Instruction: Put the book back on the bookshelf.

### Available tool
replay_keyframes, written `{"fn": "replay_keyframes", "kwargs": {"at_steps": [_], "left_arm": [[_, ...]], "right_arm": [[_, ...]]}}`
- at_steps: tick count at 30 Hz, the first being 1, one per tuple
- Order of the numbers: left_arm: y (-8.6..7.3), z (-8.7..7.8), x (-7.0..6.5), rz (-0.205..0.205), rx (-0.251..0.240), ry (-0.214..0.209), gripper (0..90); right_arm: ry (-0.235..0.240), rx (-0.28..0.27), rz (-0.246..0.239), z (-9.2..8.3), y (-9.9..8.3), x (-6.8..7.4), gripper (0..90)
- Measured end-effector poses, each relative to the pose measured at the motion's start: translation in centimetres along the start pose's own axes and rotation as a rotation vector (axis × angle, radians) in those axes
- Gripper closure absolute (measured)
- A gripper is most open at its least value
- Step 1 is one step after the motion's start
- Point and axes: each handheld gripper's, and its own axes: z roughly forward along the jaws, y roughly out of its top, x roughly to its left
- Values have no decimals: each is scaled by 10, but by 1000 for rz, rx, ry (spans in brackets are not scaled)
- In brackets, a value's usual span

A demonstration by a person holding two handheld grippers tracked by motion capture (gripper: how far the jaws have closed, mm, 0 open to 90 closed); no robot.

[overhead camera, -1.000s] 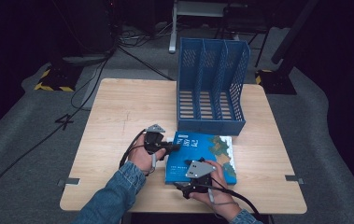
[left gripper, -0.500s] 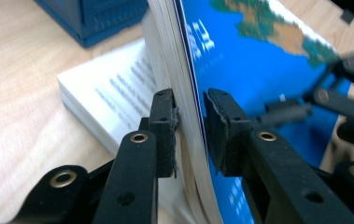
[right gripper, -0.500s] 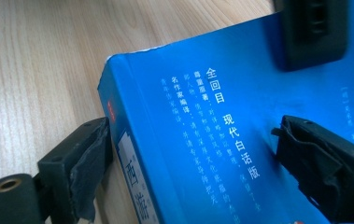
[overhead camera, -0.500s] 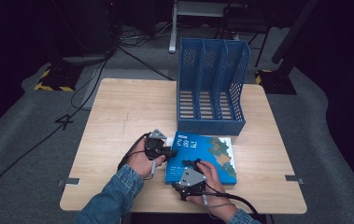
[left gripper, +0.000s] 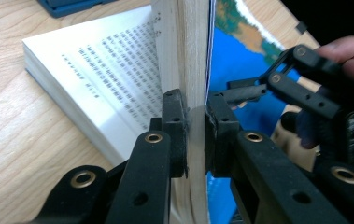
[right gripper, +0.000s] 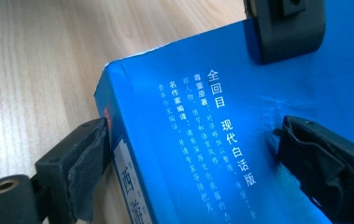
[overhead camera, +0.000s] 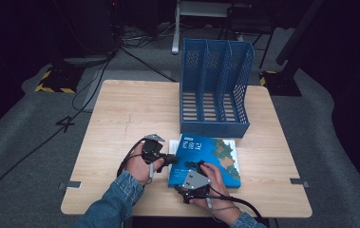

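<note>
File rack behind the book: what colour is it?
Blue. The file rack, with slotted, perforated walls, shows best in the high view.

A light wooden desk (overhead camera: 130, 114) stands on grey carpet. On it, a blue plastic three-slot file rack (overhead camera: 214, 90) upper right, and a blue paperback book (overhead camera: 218, 154) lower centre.

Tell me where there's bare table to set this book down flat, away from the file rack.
The widest bare patch is the table's left half, from its far edge down to the left gripper and left of the blue file rack. A narrower strip runs right of the book. The near middle is crowded by both hands and the right gripper.
</note>
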Motion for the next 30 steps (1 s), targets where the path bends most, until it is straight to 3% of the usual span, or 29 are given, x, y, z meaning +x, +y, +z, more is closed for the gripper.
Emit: {"fn": "replay_keyframes", "kwargs": {"at_steps": [2, 6, 12, 16, 24, 30], "left_arm": [[3, -2, 3, -39, -8, -32, 809], [8, -3, 1, -48, -19, -58, 810], [15, -2, 0, -99, -40, -132, 810], [17, 3, -1, -104, -40, -138, 808], [18, 9, 2, -118, -39, -132, 804], [15, 13, 1, -132, -90, -124, 780]], "right_arm": [[-23, -9, -11, -2, 0, 0, 98], [-43, -32, -13, -3, 0, -2, 89], [-147, -24, -129, -7, -2, 2, 42], [-185, -6, -106, -4, -5, 2, 5], [-233, 57, -129, 4, -6, -1, 0], [-243, 77, -122, 7, -5, -4, 0]]}}
